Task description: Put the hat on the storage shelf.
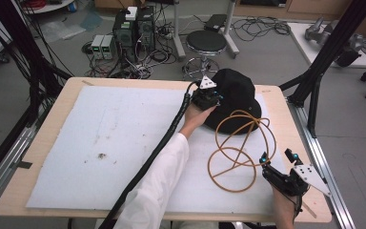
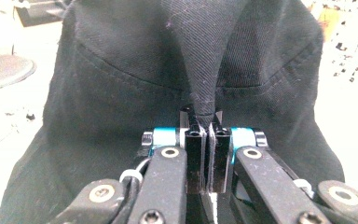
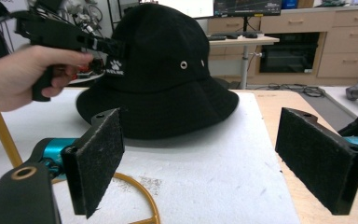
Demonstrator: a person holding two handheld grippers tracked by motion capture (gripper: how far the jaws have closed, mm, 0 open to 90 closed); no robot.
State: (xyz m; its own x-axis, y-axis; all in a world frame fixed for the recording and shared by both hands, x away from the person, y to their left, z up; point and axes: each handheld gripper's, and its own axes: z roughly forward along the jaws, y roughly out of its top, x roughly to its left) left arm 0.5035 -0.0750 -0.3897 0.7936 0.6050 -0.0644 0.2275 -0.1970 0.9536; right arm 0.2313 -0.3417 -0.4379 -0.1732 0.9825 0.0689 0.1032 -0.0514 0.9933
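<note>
A black bucket hat [image 1: 236,95] sits at the far middle of the white mat [image 1: 114,143]. My left gripper [image 1: 208,98] is at the hat's left side, shut on a pinched fold of its crown fabric [image 2: 204,105]. In the right gripper view the hat [image 3: 163,74] stands upright, with a hand holding the left gripper [image 3: 107,46] against its crown. A tan cord [image 1: 238,148] lies in loops in front of the hat, one loop over its brim. My right gripper [image 1: 276,156] is near the table's front right, open, with nothing between its pads [image 3: 98,158]; the cord [image 3: 140,189] runs just below them.
The mat covers most of a wooden table [image 1: 286,114]. Black frame posts [image 1: 331,45] rise at the right and left edges. On the floor beyond are a stool [image 1: 206,44], computer boxes [image 1: 133,28] and tangled cables.
</note>
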